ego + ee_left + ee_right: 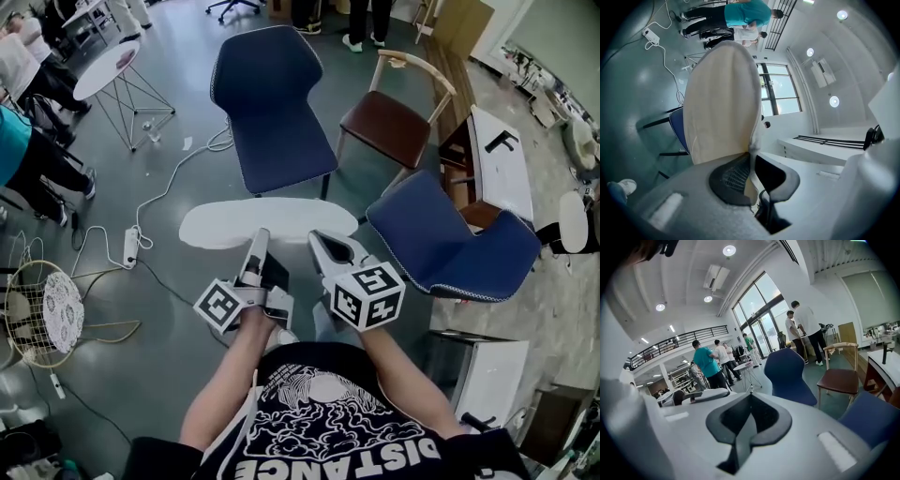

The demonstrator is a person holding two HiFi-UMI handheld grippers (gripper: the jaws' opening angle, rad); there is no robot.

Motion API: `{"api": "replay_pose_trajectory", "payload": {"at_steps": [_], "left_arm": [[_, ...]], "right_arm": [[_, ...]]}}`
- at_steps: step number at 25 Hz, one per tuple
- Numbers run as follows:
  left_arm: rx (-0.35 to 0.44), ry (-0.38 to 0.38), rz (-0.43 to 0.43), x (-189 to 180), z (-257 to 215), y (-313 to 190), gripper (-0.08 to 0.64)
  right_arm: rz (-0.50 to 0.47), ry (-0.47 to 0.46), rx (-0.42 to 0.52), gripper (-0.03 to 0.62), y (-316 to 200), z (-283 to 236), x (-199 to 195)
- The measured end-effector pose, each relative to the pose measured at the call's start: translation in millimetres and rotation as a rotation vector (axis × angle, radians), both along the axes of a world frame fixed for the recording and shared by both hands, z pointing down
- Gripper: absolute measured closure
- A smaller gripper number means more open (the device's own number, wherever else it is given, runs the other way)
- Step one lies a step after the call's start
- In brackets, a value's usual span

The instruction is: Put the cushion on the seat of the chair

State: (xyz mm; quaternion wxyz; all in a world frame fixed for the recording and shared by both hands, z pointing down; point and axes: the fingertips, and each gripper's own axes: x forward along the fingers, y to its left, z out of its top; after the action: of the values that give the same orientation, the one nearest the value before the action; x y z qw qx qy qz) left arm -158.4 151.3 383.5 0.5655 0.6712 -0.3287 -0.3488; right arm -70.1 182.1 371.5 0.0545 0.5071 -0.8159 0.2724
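The white oval cushion (267, 222) hangs level in front of me, above the grey floor. My left gripper (257, 240) is shut on its near edge; in the left gripper view the cream cushion (722, 98) stands up out of the closed jaws (751, 157). My right gripper (321, 242) meets the same edge further right. Its jaws (749, 401) look shut, with only a thin grey strip between the pads. A dark blue chair (272, 103) stands just beyond the cushion, seat bare, and shows again as the blue chair (787, 376) ahead.
A brown-seated wooden chair (389, 122) stands right of the blue one. A second blue chair (450, 239) lies close on my right. A round white table (105, 70), a power strip with cable (131, 246) and a wire basket chair (42, 309) are left. People stand around.
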Motion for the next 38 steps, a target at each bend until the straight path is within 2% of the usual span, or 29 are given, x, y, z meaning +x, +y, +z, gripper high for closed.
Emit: {"api": "replay_pose_trajectory", "payload": {"at_steps": [16, 28, 38], "left_arm": [[-0.054, -0.026, -0.076, 55.1, 9.9, -93.6, 0.523], [-0.035, -0.063, -0.089, 99.0, 4.4, -126.7, 0.523], [-0.015, -0.052, -0.099, 114.3, 4.7, -152.4, 0.522]], "right_arm": [[-0.079, -0.045, -0.043, 0.595, -103.2, 12.5, 59.7], [-0.100, -0.082, -0.031, 0.595, -139.8, 12.3, 106.3], [-0.113, -0.069, -0.024, 0.595, -161.0, 15.8, 119.5]]}}
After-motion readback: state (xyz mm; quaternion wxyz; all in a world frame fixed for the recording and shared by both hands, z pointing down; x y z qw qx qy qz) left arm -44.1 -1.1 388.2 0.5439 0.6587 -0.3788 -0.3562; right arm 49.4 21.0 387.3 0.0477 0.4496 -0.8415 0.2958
